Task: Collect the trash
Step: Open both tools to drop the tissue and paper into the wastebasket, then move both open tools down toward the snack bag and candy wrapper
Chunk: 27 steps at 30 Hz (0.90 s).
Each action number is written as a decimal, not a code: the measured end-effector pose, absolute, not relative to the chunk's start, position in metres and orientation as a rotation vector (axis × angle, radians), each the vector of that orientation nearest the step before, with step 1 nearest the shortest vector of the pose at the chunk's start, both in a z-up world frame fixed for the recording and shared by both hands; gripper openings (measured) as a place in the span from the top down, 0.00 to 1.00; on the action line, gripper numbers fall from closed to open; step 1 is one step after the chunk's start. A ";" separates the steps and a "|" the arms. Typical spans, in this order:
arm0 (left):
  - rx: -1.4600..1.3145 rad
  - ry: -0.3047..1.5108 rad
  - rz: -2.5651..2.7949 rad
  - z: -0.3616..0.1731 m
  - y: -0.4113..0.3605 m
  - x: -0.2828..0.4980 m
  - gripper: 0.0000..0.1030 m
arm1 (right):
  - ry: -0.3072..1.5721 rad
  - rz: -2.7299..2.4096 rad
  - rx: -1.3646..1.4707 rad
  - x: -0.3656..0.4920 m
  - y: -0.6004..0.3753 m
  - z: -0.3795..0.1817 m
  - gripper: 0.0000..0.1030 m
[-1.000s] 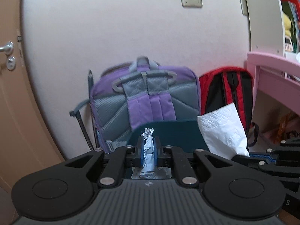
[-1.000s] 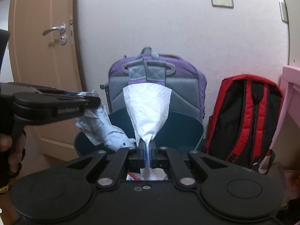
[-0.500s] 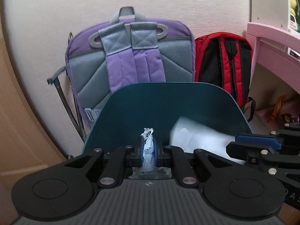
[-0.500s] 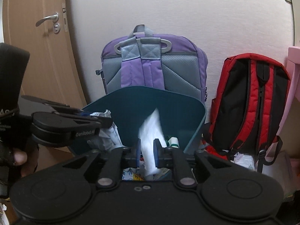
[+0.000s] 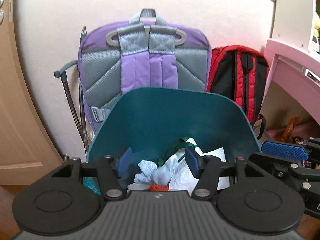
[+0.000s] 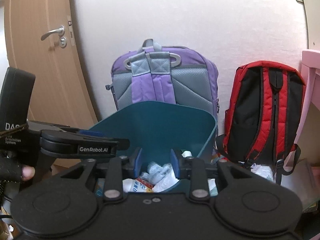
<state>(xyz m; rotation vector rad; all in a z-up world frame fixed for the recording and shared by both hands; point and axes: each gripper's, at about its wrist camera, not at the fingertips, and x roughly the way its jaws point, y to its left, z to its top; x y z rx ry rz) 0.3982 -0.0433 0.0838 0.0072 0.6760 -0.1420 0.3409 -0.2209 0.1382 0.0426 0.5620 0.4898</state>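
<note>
A teal trash bin point(image 5: 172, 118) stands on the floor in front of the backpacks; it also shows in the right wrist view point(image 6: 160, 120). My left gripper point(image 5: 158, 163) is open and empty over the bin's mouth. Below it lie a crumpled bluish-white paper point(image 5: 146, 170) and a white tissue point(image 5: 180, 174) on other trash. My right gripper point(image 6: 156, 163) is open and empty, also above the bin, over crumpled paper point(image 6: 162, 170) and a plastic bottle point(image 6: 136, 186). The left gripper's body point(image 6: 80, 142) shows at the left of the right wrist view.
A purple-grey backpack point(image 5: 146, 60) and a red-black backpack point(image 5: 238, 74) lean on the white wall behind the bin. A wooden door point(image 6: 40, 60) is at the left. A pink desk point(image 5: 296, 64) is at the right, with small items on the floor under it.
Both grippers moved down toward the bin and opened. The crumpled paper from the left and the white tissue from the right dropped into the bin.
</note>
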 end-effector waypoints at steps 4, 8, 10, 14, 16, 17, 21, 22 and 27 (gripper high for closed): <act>0.008 0.663 -0.154 0.094 -0.041 0.382 0.43 | 0.546 0.502 0.032 0.326 -0.222 0.148 0.70; 0.014 0.651 -0.159 0.103 -0.039 0.364 0.43 | 0.533 0.516 0.033 0.309 -0.223 0.156 0.68; 0.013 0.645 -0.161 0.108 -0.036 0.352 0.43 | 0.527 0.523 0.035 0.300 -0.223 0.160 0.67; 0.005 0.625 -0.167 0.118 -0.029 0.327 0.31 | 0.511 0.538 0.035 0.280 -0.224 0.170 0.63; 0.006 0.611 -0.170 0.122 -0.026 0.314 0.29 | 0.505 0.548 0.033 0.269 -0.223 0.174 0.54; 0.007 0.608 -0.174 0.124 -0.024 0.308 0.29 | 0.503 0.555 0.033 0.264 -0.223 0.176 0.53; 0.011 0.607 -0.181 0.127 -0.016 0.283 0.25 | 0.491 0.574 0.023 0.243 -0.219 0.181 0.51; 0.010 0.605 -0.184 0.128 -0.014 0.276 0.23 | 0.489 0.581 0.023 0.238 -0.218 0.182 0.50; 0.002 0.592 -0.190 0.126 0.003 0.243 0.20 | 0.494 0.618 0.034 0.219 -0.208 0.181 0.47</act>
